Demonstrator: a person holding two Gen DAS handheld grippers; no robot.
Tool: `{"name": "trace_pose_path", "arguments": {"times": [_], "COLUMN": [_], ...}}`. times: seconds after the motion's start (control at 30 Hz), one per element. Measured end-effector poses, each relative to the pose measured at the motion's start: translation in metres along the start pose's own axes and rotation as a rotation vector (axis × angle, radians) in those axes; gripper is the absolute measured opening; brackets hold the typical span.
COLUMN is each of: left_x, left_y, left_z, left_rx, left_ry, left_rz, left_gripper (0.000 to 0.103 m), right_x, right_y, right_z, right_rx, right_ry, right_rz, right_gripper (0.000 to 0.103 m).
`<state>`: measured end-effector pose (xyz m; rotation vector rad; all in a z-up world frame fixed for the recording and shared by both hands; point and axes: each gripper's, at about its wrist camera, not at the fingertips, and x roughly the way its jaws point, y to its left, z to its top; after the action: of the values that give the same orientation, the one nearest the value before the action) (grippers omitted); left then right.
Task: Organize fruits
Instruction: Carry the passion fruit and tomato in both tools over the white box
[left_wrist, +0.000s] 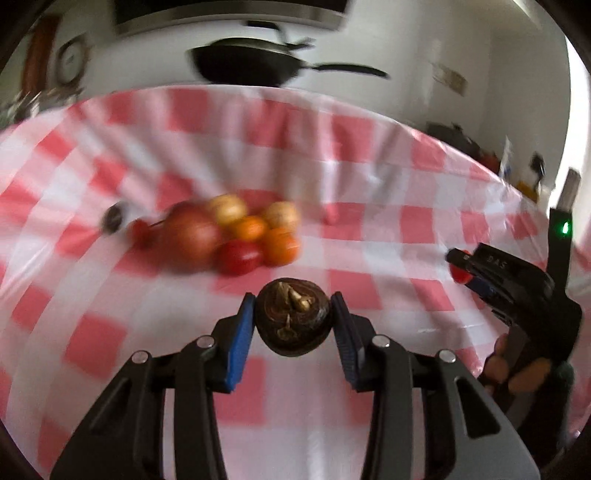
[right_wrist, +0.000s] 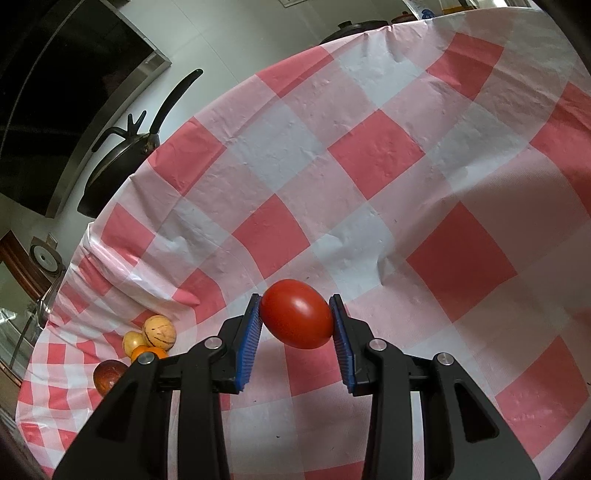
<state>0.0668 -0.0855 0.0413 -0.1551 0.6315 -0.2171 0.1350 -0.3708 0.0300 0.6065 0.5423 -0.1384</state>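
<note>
Lying ahead and left of the left gripper, the fruit pile was seen on the tabletop; a dark fruit was gripped between its fingers. A red tomato, long axis spanning the pads, was gripped by the right gripper, farther from the pile.

A red-and-white checked tablecloth is covering the table; a cluster of fruits is lying directly on it, touching one another.
</note>
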Motion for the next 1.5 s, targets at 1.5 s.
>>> {"name": "trace_pose_path", "arguments": {"times": [1.5], "left_x": [-0.245], "left_y": [0.203], "left_z": [-0.107], "left_rx": [-0.197], "left_ry": [-0.097], "left_rz": [0.277], "left_gripper": [0.041], "right_x": [-0.168], "right_y": [0.182], "right_z": [-0.253], "right_rx": [-0.514], "right_ry": [0.349], "right_rz": [0.397], "right_gripper": [0.036]}}
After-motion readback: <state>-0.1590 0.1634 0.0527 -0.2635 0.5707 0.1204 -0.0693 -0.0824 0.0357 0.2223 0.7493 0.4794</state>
